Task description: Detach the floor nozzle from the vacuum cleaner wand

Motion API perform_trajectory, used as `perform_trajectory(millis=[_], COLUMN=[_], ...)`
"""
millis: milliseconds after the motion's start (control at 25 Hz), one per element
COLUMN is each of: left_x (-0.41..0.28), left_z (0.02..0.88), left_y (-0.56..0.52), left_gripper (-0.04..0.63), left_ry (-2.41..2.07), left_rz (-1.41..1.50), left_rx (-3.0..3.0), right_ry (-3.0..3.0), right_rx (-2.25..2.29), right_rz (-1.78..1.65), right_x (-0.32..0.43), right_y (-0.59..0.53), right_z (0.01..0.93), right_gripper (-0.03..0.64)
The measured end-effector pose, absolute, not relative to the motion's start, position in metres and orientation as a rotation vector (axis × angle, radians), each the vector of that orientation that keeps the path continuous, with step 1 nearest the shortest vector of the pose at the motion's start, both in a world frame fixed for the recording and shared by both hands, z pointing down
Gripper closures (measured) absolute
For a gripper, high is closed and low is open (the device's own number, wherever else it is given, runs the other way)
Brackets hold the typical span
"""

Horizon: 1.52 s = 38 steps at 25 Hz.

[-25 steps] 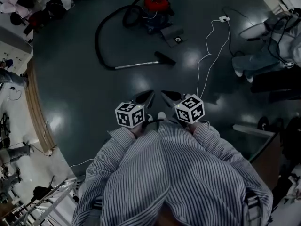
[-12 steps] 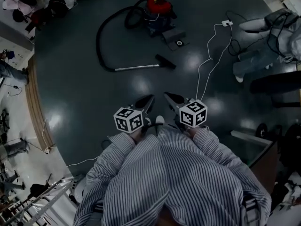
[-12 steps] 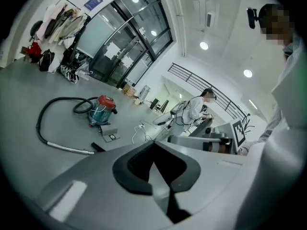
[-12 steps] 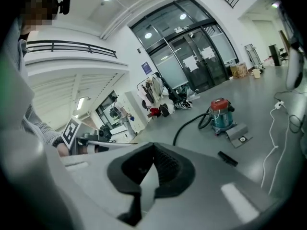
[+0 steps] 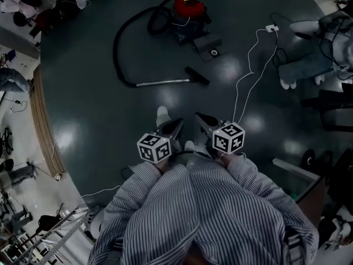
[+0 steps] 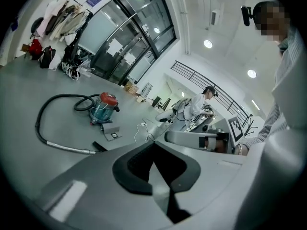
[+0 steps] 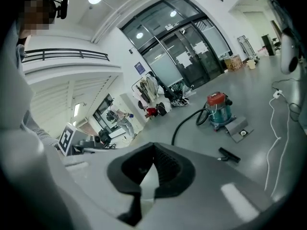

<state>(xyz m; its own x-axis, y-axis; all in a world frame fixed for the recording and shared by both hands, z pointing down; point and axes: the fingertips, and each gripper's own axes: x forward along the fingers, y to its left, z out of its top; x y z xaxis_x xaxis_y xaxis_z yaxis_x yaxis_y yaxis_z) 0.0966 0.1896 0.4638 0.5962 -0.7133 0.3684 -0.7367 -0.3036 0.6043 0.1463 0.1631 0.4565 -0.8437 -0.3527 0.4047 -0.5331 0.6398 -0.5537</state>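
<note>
A red-topped vacuum cleaner [image 5: 185,16] stands on the dark floor at the top of the head view. Its black hose [image 5: 118,43] loops left and joins a silver wand [image 5: 162,82] lying flat. The black floor nozzle [image 5: 197,75] sits on the wand's right end. My left gripper [image 5: 177,121] and right gripper [image 5: 198,116] hover side by side well short of the wand, both shut with nothing between the jaws. The vacuum cleaner [image 6: 102,107] and nozzle [image 6: 100,146] lie far off in the left gripper view, as do the vacuum cleaner [image 7: 218,110] and nozzle [image 7: 229,155] in the right gripper view.
A grey flat plate [image 5: 208,45] lies beside the vacuum. A white cable [image 5: 248,70] runs from a plug block [image 5: 271,27] toward my right gripper. A person's legs [image 5: 309,65] stand at right. Clothes and bags [image 5: 49,7] pile at upper left. A shoe [image 5: 162,115] shows by the left gripper.
Both grippers have moved forward across the floor toward the wand, and the vacuum and wand now sit closer in the head view. A shoe has come into view beside the left gripper.
</note>
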Motion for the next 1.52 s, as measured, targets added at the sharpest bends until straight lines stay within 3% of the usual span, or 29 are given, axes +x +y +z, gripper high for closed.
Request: perform_trajectory(millis=[640, 1200, 1520], left_x=[-0.038, -0.043, -0.031], left_z=[0.465, 0.508, 0.6], left_y=[0.014, -0.042, -0.061], left_gripper=[0.594, 0.594, 0.594], left_ry=[-0.989, -0.973, -0.868], left_rz=[0.186, 0.216, 0.371], left_rx=[2.137, 2.189, 2.298], right_ry=[-2.586, -2.504, -2.419], right_rx=[0.987, 0.946, 0.988], right_rz=[1.077, 1.072, 1.078], right_x=[0.023, 0.023, 0.049], right_y=[-0.01, -0.055, -0.089], right_z=[0.448, 0.495, 0.577], right_gripper=[0.615, 0.615, 0.614])
